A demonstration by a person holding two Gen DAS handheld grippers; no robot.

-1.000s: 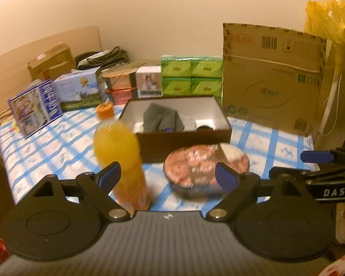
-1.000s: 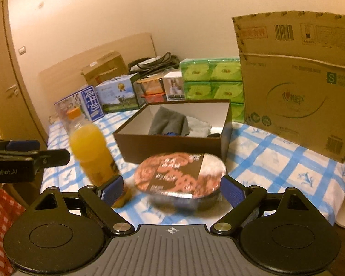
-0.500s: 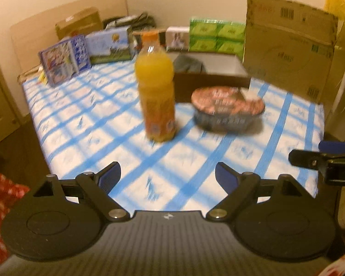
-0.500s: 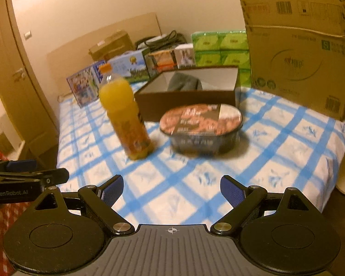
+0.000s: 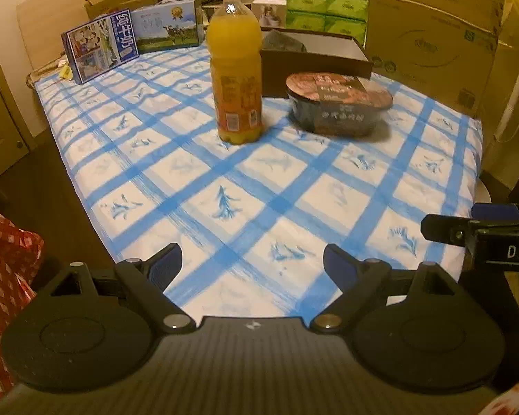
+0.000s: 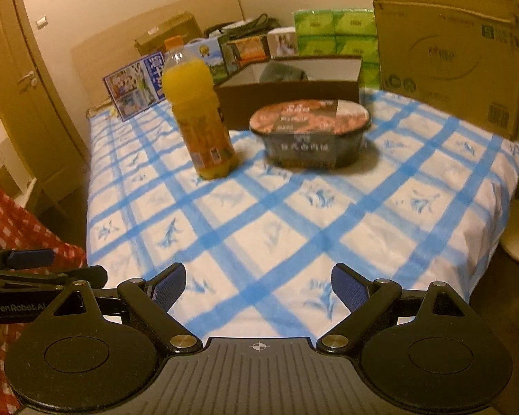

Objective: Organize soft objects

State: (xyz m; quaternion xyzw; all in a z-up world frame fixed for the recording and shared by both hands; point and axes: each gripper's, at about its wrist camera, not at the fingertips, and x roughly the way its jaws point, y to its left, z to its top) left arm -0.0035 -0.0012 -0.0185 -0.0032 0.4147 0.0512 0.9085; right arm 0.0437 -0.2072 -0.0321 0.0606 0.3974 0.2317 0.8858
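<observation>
Left gripper [image 5: 252,264] and right gripper [image 6: 258,285] both hovering with jaws apart, holding nothing, over the near edge of the checked tablecloth [image 5: 276,204]; risk: reaching ahead is likely clipping the orange juice bottle [image 6: 199,117] or noodle bowl [image 6: 309,133] standing between jaws and brown box [image 6: 287,95]; grey soft cloth [image 6: 282,72] is sitting bunched inside that box, far ahead, mostly hidden by its wall.
</observation>
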